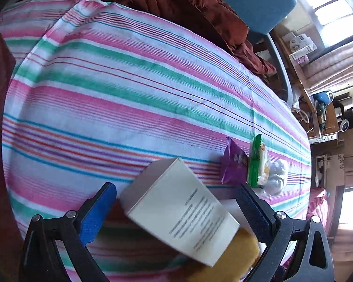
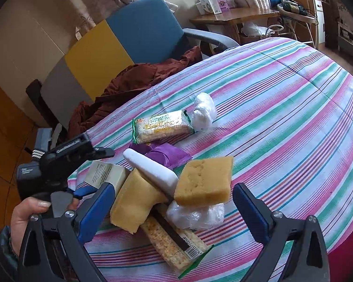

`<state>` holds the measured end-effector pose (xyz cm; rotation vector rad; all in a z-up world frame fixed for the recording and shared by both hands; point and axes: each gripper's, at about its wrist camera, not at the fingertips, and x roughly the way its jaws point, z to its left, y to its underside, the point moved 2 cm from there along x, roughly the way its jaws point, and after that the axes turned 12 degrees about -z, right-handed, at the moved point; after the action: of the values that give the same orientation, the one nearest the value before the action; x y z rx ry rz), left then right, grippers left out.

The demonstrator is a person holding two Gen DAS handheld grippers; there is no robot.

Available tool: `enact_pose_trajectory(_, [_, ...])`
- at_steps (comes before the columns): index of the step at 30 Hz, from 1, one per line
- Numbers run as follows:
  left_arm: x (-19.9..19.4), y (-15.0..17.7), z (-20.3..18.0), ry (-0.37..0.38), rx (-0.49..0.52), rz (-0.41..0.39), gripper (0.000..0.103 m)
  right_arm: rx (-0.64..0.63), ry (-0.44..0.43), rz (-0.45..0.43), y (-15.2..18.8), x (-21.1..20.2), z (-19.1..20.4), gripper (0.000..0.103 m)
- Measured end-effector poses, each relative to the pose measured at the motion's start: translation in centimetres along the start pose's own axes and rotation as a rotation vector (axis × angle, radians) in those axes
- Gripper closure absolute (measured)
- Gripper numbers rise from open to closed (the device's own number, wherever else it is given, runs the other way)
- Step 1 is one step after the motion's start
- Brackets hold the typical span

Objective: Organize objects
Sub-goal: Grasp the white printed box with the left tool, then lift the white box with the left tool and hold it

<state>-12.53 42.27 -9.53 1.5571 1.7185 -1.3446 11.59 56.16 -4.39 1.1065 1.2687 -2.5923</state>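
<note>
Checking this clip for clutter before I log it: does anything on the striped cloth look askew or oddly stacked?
Yes. Near the right gripper, two yellow sponges, a white bar and a clear plastic wad are piled crookedly over a cracker packet. The white box lies tilted between the left gripper's open jaws.

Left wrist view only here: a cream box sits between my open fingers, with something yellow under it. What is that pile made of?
Observer: The right wrist view shows a white bar leaning between a tilted sponge and a flat sponge.
Operator: Is anything buried underneath?
Observer: Yes, a cracker pack lies barcode-up at the bottom of the pile.
Operator: Is the right hand-held gripper carrying something?
Observer: No. The right hand-held gripper is open and empty, and the pile lies ahead between its fingers.
</note>
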Motion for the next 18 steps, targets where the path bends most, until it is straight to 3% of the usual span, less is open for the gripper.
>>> enact_pose_trajectory(5, [0.3,0.9,-0.9,-0.039,0.222,-0.014,0.002,0.011,0.001,0.003,-0.1,0.0,-0.2,0.001])
enact_pose_trajectory(6, [0.1,0.9,-0.5,-0.038,0.253,-0.010,0.006,0.010,0.002,0.005,0.0,0.0,-0.2,0.001])
enact_pose_trajectory(8, [-0.5,0.8,0.5,-0.033,0.284,-0.011,0.015,0.010,0.004,0.006,0.0,0.0,-0.1,0.001])
enact_pose_trajectory(18, [-2.1,2.9,2.5,-0.054,0.424,-0.006,0.014,-0.021,0.030,0.016,0.2,0.3,0.2,0.001])
